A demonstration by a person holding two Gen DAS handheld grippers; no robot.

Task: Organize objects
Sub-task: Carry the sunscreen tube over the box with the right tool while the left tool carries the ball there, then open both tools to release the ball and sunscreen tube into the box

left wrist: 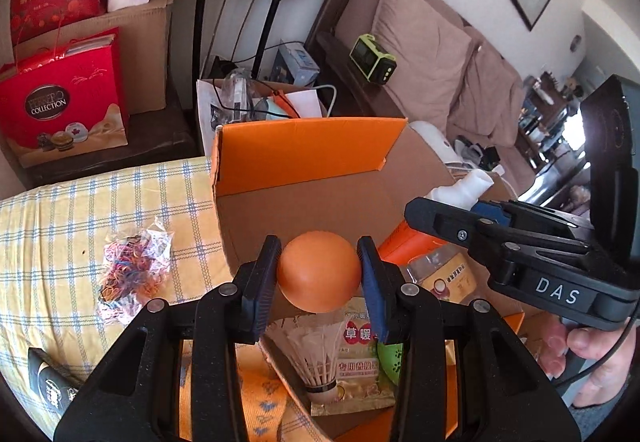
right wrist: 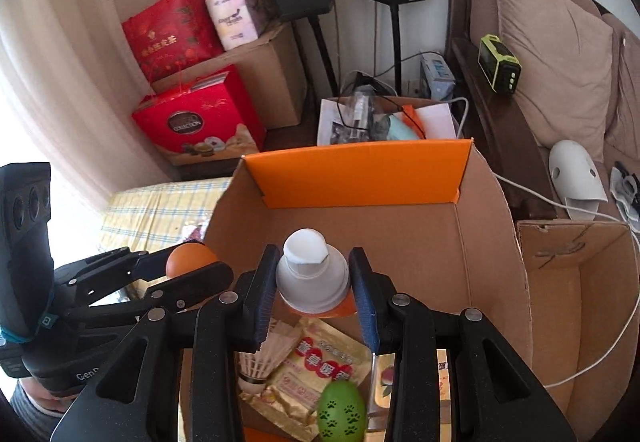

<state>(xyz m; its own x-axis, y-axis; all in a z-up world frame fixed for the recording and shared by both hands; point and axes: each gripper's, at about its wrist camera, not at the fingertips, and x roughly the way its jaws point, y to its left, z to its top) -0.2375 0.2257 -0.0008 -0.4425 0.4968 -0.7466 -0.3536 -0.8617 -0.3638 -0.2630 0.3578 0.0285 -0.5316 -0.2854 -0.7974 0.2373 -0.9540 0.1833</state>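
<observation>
My left gripper (left wrist: 319, 276) is shut on an orange ball (left wrist: 318, 271) and holds it over the near left edge of an open cardboard box (left wrist: 304, 210) with orange flaps. My right gripper (right wrist: 313, 284) is shut on a white-capped orange bottle (right wrist: 312, 274) and holds it above the inside of the box (right wrist: 492, 242). In the box lie a shuttlecock (right wrist: 260, 356), a gold packet (right wrist: 316, 366) and a green egg-shaped thing (right wrist: 341, 413). The left gripper with the ball (right wrist: 188, 258) shows at the left in the right wrist view. The right gripper body (left wrist: 520, 254) shows in the left wrist view.
A bag of coloured rubber bands (left wrist: 132, 266) lies on the yellow checked cloth (left wrist: 80, 210) left of the box. A black pouch (left wrist: 50, 388) lies at the cloth's near edge. A second open carton (right wrist: 576, 298) stands right of the box. Red gift bags, speakers and a sofa stand behind.
</observation>
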